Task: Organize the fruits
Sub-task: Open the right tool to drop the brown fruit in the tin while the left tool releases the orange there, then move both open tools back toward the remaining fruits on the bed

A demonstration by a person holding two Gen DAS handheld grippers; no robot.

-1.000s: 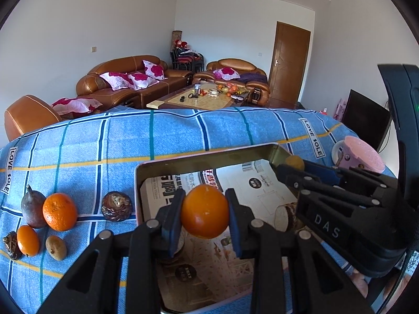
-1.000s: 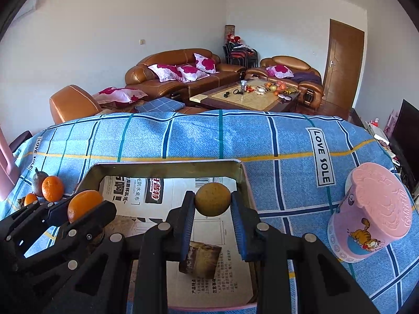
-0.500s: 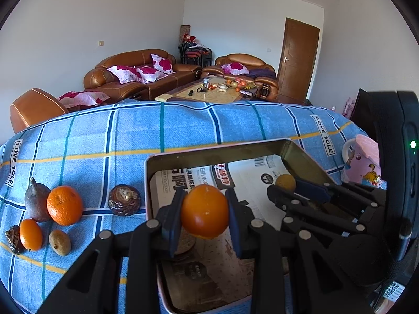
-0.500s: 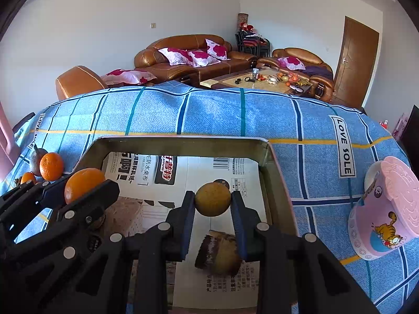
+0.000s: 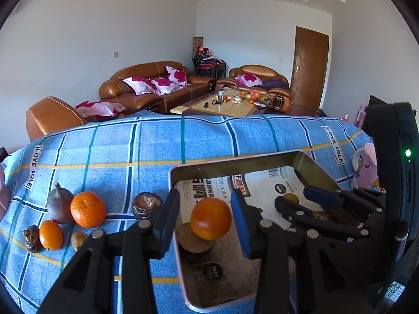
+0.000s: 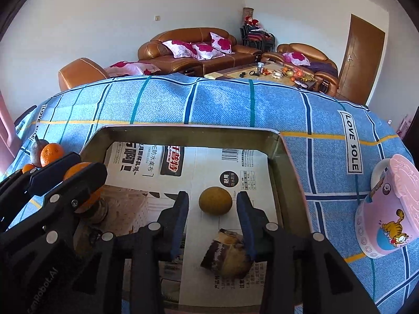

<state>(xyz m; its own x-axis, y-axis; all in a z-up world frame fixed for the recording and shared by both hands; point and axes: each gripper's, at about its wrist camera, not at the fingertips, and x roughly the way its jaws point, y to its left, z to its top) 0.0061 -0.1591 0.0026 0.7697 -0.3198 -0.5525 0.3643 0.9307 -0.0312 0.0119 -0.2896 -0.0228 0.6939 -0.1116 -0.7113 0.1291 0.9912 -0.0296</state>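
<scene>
Now both tongs hang over a metal tray (image 6: pixel 288 157) lined with printed paper, which sits on a blue checked cloth (image 5: pixel 157 141). Inside the tray toward its left wall, the left tongs (image 5: pixel 205 218) have jaws that are opening; an orange (image 5: pixel 211 218) sits between the blue pads with a sliver of gap on each side, so neither pad presses it, and it rests over a round brown shape on the paper. Toward the tray's right wall, the right tongs (image 6: pixel 212 217) are opening too; a dull yellow fruit (image 6: pixel 215 200) lies on the paper between and just past their fingertips, touched by neither pad. Nearer than that fruit, still in the tray, lies a brown cut piece (image 6: pixel 226 256), partly behind the right finger. Left of the tray, on the cloth, lie a dark fruit (image 5: pixel 146 205), a large orange (image 5: pixel 88 209), a pear-like fruit (image 5: pixel 59 205), a small orange (image 5: pixel 51 235) and two small brownish pieces. Right of the tray stands a pink cup (image 6: pixel 387 204).
</scene>
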